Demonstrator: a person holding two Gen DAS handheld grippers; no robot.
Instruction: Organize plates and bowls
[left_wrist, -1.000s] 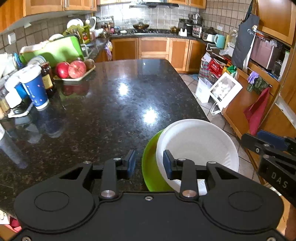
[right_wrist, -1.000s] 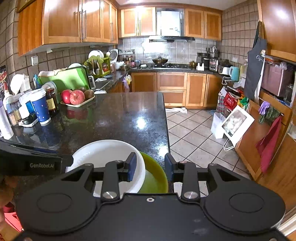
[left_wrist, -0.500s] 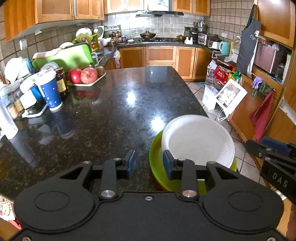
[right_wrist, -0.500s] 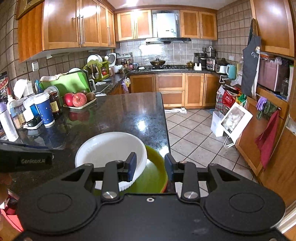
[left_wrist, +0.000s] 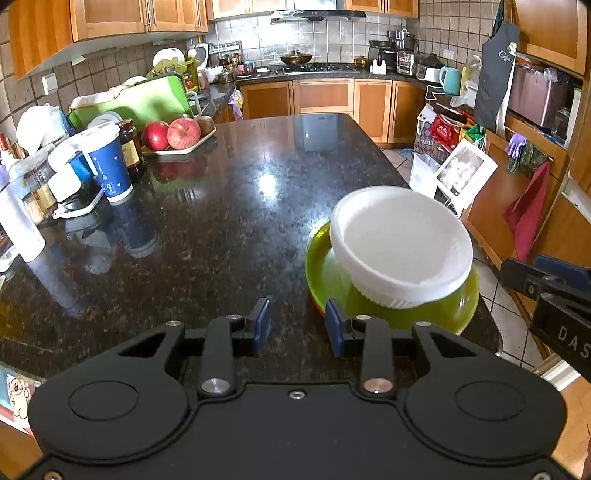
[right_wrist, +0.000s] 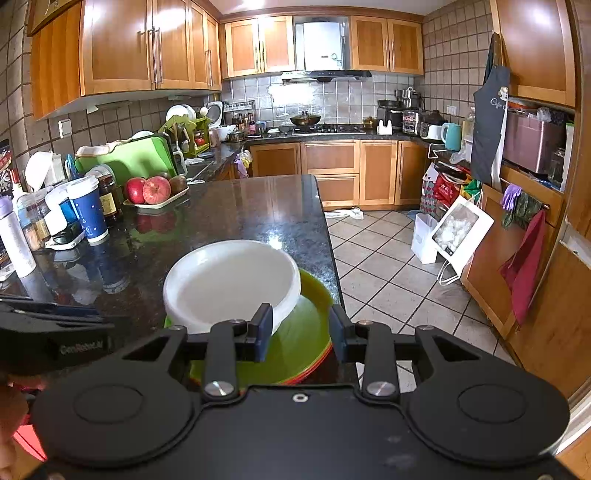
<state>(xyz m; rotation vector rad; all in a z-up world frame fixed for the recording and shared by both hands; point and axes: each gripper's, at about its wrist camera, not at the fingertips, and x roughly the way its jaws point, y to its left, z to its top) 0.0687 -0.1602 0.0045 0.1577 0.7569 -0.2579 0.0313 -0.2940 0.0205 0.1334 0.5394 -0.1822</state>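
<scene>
A white bowl (left_wrist: 399, 243) rests tilted on a green plate (left_wrist: 321, 269) that tops a small stack near the counter's near right corner. In the right wrist view the white bowl (right_wrist: 229, 280) leans on the left part of the green plate (right_wrist: 306, 332), with orange rims showing beneath. My left gripper (left_wrist: 297, 328) hovers open over bare counter, just left of the stack and short of it. My right gripper (right_wrist: 301, 332) is open in front of the stack; its pads press on nothing. Each gripper shows at the edge of the other's view.
Along the left edge of the dark granite counter (left_wrist: 229, 192) stand a blue paper cup (left_wrist: 107, 166), jars, bottles and a tray of apples (left_wrist: 173, 134). Right of the counter lie the tiled floor (right_wrist: 384, 266), bags and wooden cabinets.
Both grippers have drawn back from the stack, which now sits farther ahead in each view. The bowl stays tilted on the green plate. The jaws keep the same width.
</scene>
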